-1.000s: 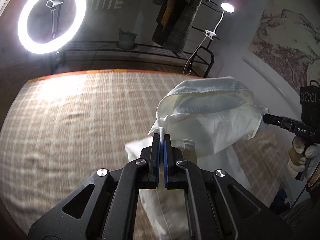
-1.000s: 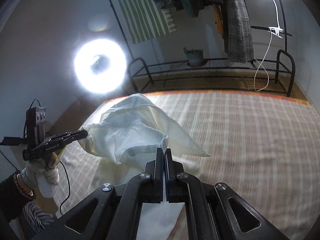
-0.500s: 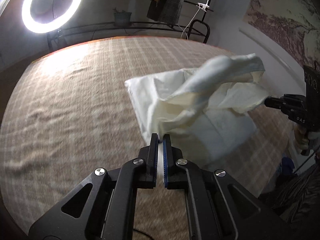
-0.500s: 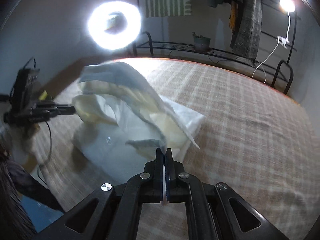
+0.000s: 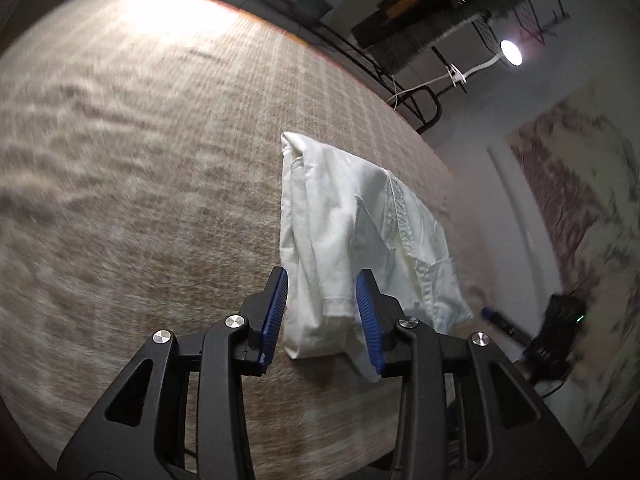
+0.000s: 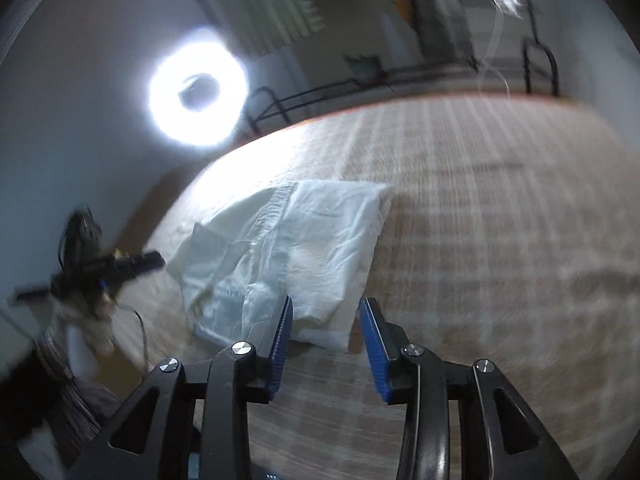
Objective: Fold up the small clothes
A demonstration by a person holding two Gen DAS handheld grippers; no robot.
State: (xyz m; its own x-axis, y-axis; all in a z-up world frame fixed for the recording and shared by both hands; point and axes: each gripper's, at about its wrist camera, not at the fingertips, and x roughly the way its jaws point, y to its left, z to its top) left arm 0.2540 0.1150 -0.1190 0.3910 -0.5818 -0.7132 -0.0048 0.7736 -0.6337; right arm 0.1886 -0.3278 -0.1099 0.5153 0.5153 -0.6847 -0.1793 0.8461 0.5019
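A small white garment [image 5: 352, 232] lies folded over on the plaid beige cloth surface [image 5: 140, 160]. It also shows in the right wrist view [image 6: 296, 252]. My left gripper [image 5: 322, 312] is open, its blue pads on either side of the garment's near edge, holding nothing. My right gripper [image 6: 326, 334] is open and empty, just in front of the garment's near right corner. The right gripper [image 5: 548, 336] shows blurred at the right of the left wrist view. The left gripper [image 6: 100, 268] shows blurred at the left of the right wrist view.
A bright ring light [image 6: 198, 88] stands behind the surface. A metal rack [image 6: 360, 88] with a potted plant and hanging clothes runs along the far edge. A clip lamp [image 5: 510, 52] shines at the back. A landscape picture [image 5: 580, 200] hangs on the wall.
Both grippers have opened and let go of the white garment. It has dropped from the air onto the surface and lies folded. Both grippers have pulled back toward the near edge.
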